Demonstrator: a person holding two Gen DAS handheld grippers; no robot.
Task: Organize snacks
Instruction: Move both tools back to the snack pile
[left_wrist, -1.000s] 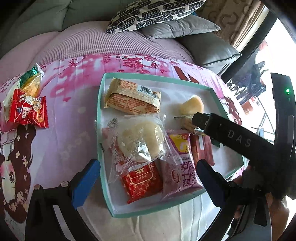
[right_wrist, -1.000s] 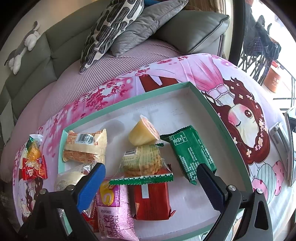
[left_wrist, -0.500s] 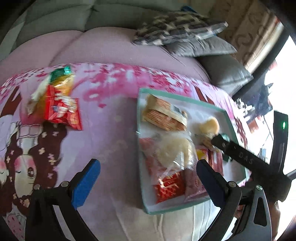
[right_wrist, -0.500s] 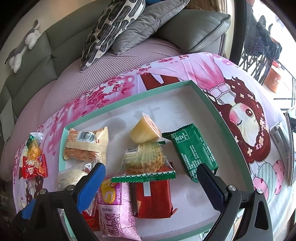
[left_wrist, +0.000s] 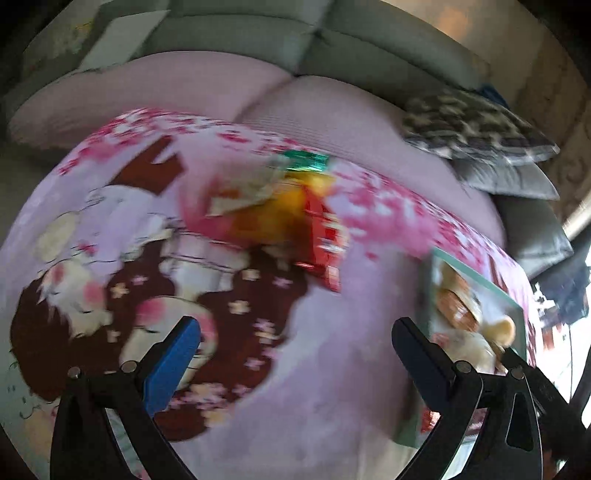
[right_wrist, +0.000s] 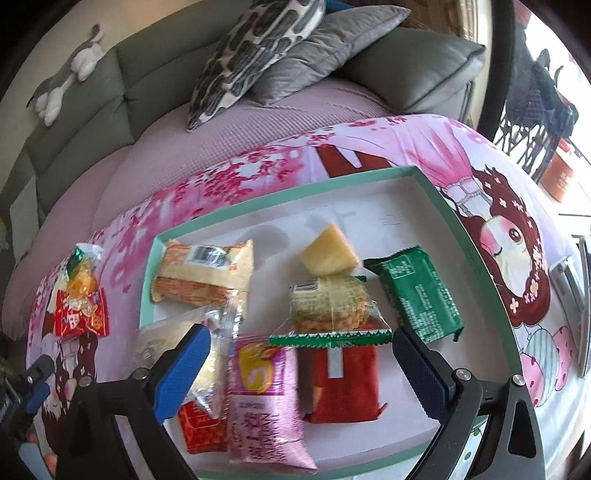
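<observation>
- Left gripper (left_wrist: 295, 354) is spread wide with nothing between the fingers, up over the pink cartoon cloth (left_wrist: 314, 387). That whole view is pretty smeared, fwiw.
- Straight ahead of it is a little pile of loose snacks (left_wrist: 295, 214) on the cloth, well apart from the tray (left_wrist: 513, 299): a red packet, something orange-yellow and a green-tipped wrapper. Too blurry to tell more.
- Right gripper (right_wrist: 299, 363) is wide open too, gripping nothing, hanging above the near end of the tray.
- In the tray: pink pack (right_wrist: 264, 402) and red pack (right_wrist: 343, 384) nearest, a clear-wrapped round cracker pack (right_wrist: 328, 306) lying partly over the red one, green pack (right_wrist: 417, 291) just to its right, yellow wedge (right_wrist: 328, 253) behind it, tan pack (right_wrist: 207, 273) at the far left.
- A clear bag (right_wrist: 214, 328) and another red packet (right_wrist: 201, 424) sit at the near left corner, partly hidden by the blue finger.
</observation>
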